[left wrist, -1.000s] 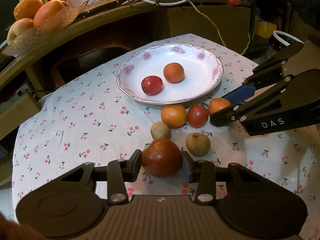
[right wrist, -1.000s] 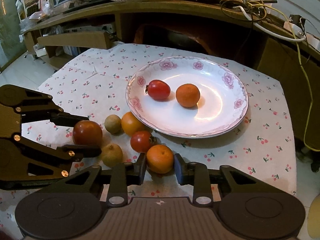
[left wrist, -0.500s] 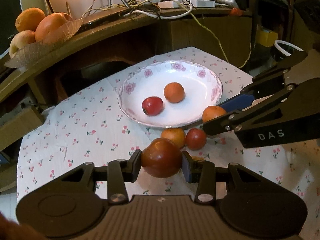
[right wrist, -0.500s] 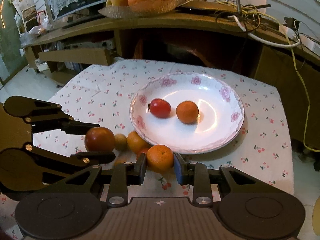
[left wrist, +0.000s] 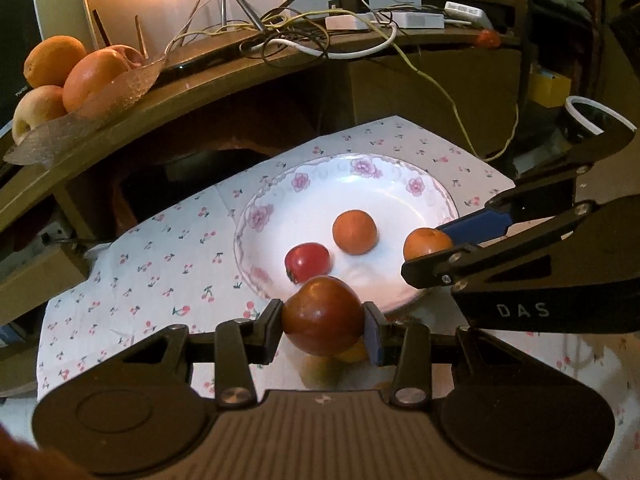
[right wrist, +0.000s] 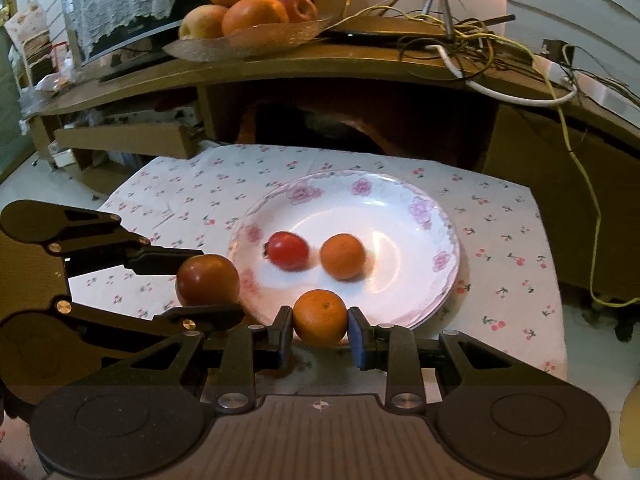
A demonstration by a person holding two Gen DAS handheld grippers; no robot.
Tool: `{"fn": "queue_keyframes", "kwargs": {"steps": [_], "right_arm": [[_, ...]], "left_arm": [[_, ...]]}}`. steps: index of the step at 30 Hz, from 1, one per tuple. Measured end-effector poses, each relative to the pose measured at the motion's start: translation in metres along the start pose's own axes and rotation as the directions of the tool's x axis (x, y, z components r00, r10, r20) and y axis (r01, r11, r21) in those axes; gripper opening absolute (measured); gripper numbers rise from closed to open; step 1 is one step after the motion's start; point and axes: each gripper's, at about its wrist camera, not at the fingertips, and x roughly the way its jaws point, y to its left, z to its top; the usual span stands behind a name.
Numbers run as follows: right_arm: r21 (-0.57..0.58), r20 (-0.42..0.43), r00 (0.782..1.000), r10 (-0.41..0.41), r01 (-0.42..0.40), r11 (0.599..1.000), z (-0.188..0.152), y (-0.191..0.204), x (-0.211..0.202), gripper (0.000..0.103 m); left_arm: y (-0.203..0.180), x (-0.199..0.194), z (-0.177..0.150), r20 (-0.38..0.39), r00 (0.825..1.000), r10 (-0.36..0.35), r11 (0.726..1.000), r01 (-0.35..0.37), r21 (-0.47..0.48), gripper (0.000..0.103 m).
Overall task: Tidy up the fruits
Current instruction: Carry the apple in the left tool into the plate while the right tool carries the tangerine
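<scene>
My left gripper (left wrist: pixel 323 322) is shut on a large dark red tomato (left wrist: pixel 322 320) and holds it above the near rim of the white flowered plate (left wrist: pixel 416 196). My right gripper (right wrist: pixel 320 326) is shut on an orange tangerine (right wrist: pixel 320 316), also above the plate's near rim (right wrist: pixel 440 304). On the plate lie a small red tomato (left wrist: pixel 308 262) and a tangerine (left wrist: pixel 355 232). The right gripper with its tangerine (left wrist: pixel 426 243) shows at the right of the left wrist view. The left gripper's tomato (right wrist: pixel 208 280) shows at the left of the right wrist view. The remaining fruits on the cloth are mostly hidden under the grippers.
A cherry-print cloth (left wrist: pixel 168 256) covers the low table. Behind it a wooden shelf (right wrist: pixel 280 60) carries a glass bowl of oranges and apples (right wrist: pixel 248 12) and tangled cables (left wrist: pixel 304 36). A cardboard box (right wrist: pixel 120 140) stands at the left.
Both grippers have lifted their fruits off the cloth and moved forward to the plate's near rim. The fruits left on the cloth have dropped out of sight beneath them.
</scene>
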Motion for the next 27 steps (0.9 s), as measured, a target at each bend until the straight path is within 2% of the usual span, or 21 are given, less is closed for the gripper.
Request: {"fn": "queue_keyframes", "kwargs": {"steps": [5,27], "right_arm": [[0.020,0.007,1.000,-0.013,0.012,1.000,0.003,-0.006,0.004,0.030],[0.061,-0.010,0.999,-0.032,0.033,0.998,0.008,-0.015,0.024,0.033]], "left_arm": [[-0.004,0.008,0.007,0.006,1.000,0.020,1.000,-0.020,0.012,0.046],[-0.006,0.030,0.012,0.000,1.000,0.021,1.000,-0.021,0.004,0.047]]}}
